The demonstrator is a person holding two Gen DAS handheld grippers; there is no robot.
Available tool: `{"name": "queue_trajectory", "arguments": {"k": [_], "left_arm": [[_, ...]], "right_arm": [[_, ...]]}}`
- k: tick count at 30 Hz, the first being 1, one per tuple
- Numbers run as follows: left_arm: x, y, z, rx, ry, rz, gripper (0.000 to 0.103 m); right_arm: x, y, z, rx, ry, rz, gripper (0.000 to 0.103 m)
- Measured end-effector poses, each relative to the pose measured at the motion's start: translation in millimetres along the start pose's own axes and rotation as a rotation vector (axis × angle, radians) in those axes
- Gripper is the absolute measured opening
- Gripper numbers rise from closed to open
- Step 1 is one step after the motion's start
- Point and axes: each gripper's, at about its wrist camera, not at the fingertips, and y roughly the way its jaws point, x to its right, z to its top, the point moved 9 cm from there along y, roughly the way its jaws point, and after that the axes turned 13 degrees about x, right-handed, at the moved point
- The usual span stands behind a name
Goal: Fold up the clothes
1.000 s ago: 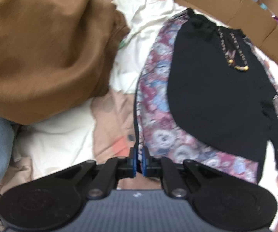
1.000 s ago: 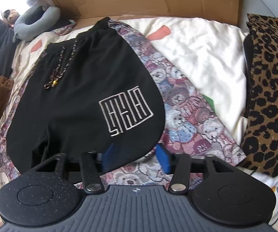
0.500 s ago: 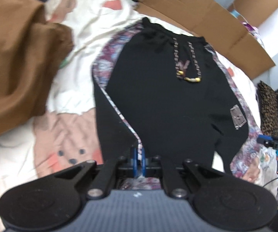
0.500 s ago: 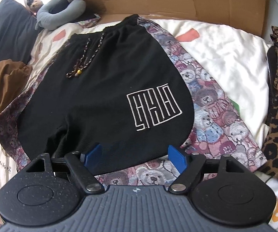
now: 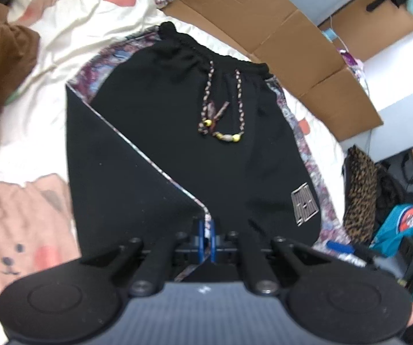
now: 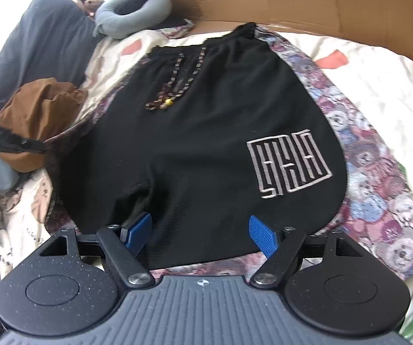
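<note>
One pair of black shorts point(image 6: 195, 132) lies mid-frame on the bed point(image 6: 378, 66), with two cords point(image 5: 220, 106) and one logo point(image 6: 288, 164). The left gripper point(image 5: 206, 237) is clenched on a folded-over hem corner low in its view; the right gripper point(image 6: 199, 234) hangs released over the lower hem. One brown garment point(image 6: 38, 115) sits at left

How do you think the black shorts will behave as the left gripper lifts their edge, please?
Probably floppy: the black shorts fold into a flat flap where the left gripper pinches them. The beaded drawstring lies loose and may slide.
</note>
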Motion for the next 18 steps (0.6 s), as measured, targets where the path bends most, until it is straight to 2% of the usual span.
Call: {"name": "queue_trajectory", "arguments": {"k": [8,14,18], "left_arm": [[48,28,3,0.045,-0.055,-0.072,0.005],[80,44,-5,0.061,-0.063,-0.131,0.005],[97,53,-14,0.068,-0.066,-0.153,0.005]], "right_arm": [[-13,6,7,0.019,-0.003,0.044,0.074],[-20,8,21,0.05,0.013,0.084,0.061],[-31,11,33,0.072,-0.013,0.112,0.059]]}}
